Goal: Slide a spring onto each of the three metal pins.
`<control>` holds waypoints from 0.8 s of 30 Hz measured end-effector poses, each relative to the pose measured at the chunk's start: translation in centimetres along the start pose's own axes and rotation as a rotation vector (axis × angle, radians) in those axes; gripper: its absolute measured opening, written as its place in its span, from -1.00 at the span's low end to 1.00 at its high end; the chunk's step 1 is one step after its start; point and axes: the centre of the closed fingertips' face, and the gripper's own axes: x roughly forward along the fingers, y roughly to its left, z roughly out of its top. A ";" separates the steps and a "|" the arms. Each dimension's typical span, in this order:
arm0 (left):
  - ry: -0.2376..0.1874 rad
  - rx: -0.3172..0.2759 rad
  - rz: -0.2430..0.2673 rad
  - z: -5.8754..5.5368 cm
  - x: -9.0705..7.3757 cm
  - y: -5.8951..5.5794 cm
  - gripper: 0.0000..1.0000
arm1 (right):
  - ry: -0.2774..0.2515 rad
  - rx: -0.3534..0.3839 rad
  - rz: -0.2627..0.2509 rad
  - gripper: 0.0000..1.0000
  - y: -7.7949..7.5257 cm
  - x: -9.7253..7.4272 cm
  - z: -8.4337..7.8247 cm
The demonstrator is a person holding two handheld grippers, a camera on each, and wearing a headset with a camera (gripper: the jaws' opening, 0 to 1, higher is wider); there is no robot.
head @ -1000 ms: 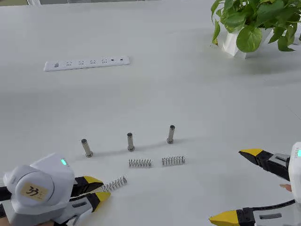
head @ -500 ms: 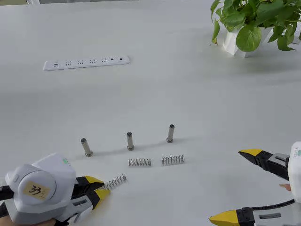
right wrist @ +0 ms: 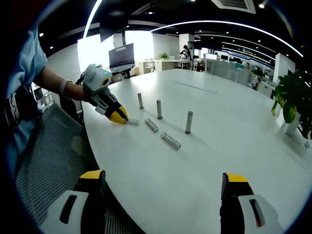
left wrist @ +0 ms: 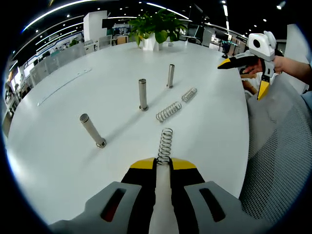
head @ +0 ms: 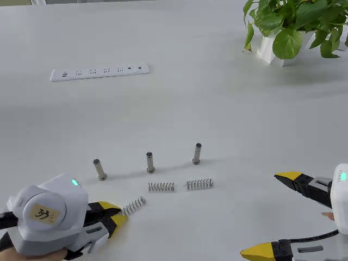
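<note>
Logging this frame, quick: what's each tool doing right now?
Left tool: shut on a spring.
Right tool: open, holding nothing.

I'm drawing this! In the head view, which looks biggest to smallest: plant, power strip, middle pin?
1. plant
2. power strip
3. middle pin
The plant is cut off at the picture's edge; plant and power strip lie farther back.

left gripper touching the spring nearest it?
Touching. In the left gripper view the left gripper pinches the near end of the small coiled metal spring between its yellow tips.
</note>
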 end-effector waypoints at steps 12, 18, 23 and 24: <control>-0.036 -0.005 0.010 1.1 -0.7 0.3 -0.87 | -0.001 -0.010 0.008 0.97 0.2 0.2 0.3; -0.048 -0.001 0.009 1.5 -1.0 0.4 -0.87 | -0.001 -0.012 0.012 0.97 0.4 0.3 0.4; -0.060 0.003 -0.001 1.8 -1.3 0.2 -0.87 | 0.002 -0.013 0.015 0.97 0.5 0.3 0.4; -0.062 0.004 -0.003 1.9 -1.3 0.1 -0.87 | 0.003 -0.013 0.016 0.97 0.5 0.3 0.4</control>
